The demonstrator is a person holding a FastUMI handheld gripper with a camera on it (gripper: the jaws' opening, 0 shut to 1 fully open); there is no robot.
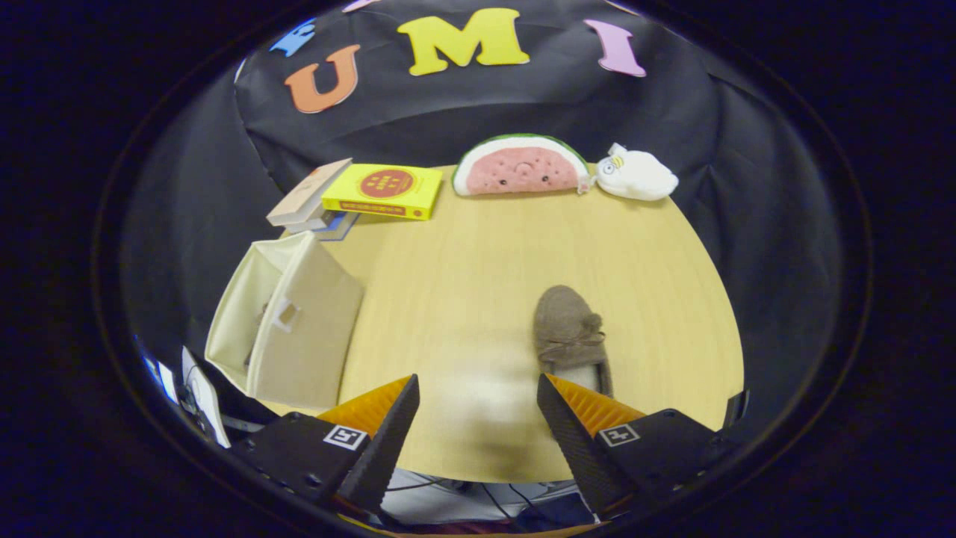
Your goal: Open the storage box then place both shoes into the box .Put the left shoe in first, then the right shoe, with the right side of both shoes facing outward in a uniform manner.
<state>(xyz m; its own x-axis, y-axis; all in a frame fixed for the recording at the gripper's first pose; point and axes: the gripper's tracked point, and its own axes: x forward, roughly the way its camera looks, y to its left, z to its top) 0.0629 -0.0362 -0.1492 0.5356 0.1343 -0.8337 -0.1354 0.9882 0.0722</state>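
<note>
The gripper (478, 396) hangs level, its fingers (388, 441) spread wide apart — nothing pressed between them.

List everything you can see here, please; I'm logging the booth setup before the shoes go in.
Storage box: one, cream fabric, open, on the table's near left, left of the claw.
Shoe: one, brown with a bow, on the table just ahead of the right finger, toe pointing away.
Books: a small stack, tan cover on top, beyond the box at the table's far left.
Yellow book: one, yellow with a red round mark, beside the stack.
Watermelon plush: one, pink with green rind, at the table's far edge.
White plush: one, white, right of the watermelon.
Table: one, light wood.
Claw: one, fingers apart, holding nothing, over the table's near edge.
</note>
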